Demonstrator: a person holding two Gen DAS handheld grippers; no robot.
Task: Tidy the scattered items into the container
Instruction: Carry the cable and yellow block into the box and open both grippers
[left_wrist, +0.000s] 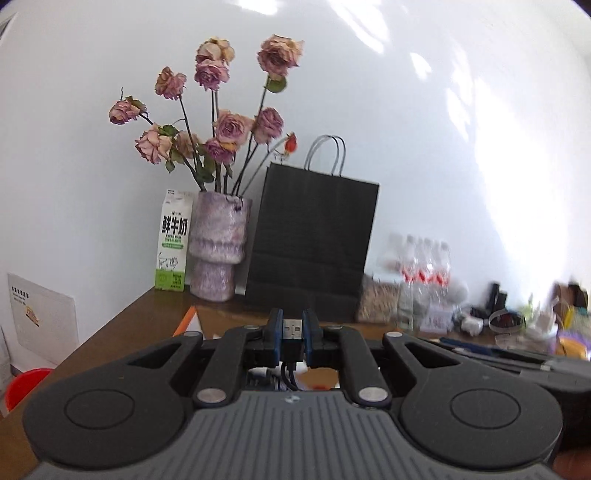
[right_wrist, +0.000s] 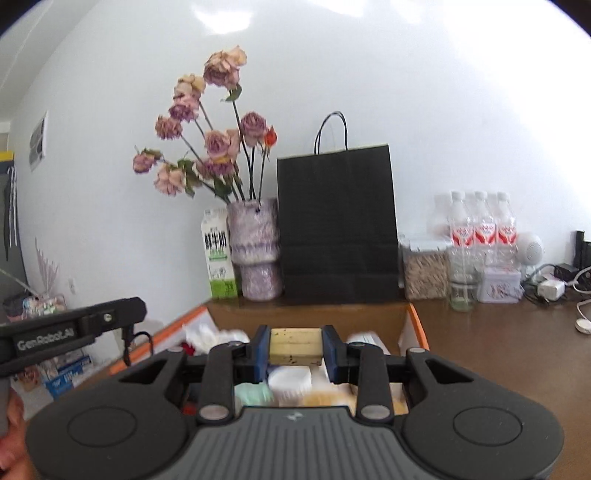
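Both grippers loaded: left gripper (left_wrist: 293, 332) pinches a USB plug (left_wrist: 292, 328), right gripper (right_wrist: 294, 350) clamps a yellow block (right_wrist: 294, 346) over the orange-rimmed box (right_wrist: 417, 321), w/ white tubs inside, near table's back edge.

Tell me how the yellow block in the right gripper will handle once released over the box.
The yellow block looks stiff: its edges stay straight between the right gripper's fingers. Flat-sided, so it probably won't roll. It looks like light foam or sponge, so it should land softly.
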